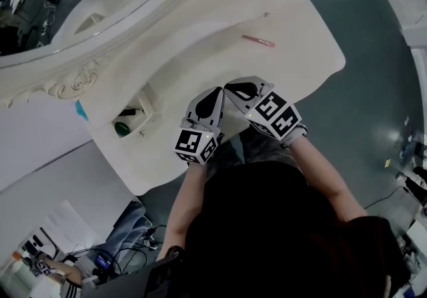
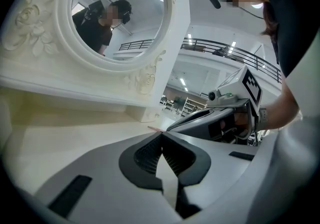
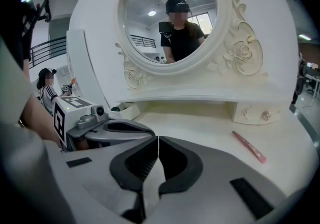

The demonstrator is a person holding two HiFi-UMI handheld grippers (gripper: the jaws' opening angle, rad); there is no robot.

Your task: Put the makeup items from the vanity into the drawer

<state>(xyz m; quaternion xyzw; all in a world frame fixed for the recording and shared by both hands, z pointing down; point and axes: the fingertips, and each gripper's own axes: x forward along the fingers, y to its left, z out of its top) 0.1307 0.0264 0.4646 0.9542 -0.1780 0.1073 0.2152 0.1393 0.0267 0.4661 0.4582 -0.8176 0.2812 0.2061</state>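
At the near edge of the big cream-white carved vanity, the left gripper and right gripper sit together, both squeezed tight on nothing. Its small open drawer is on the left. The thin pink makeup stick lies far right.

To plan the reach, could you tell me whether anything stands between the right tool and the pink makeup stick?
Nothing visible does: only bare vanity top lies between the right tool, its jaws together and empty, and the pink makeup stick lying ahead to its right.
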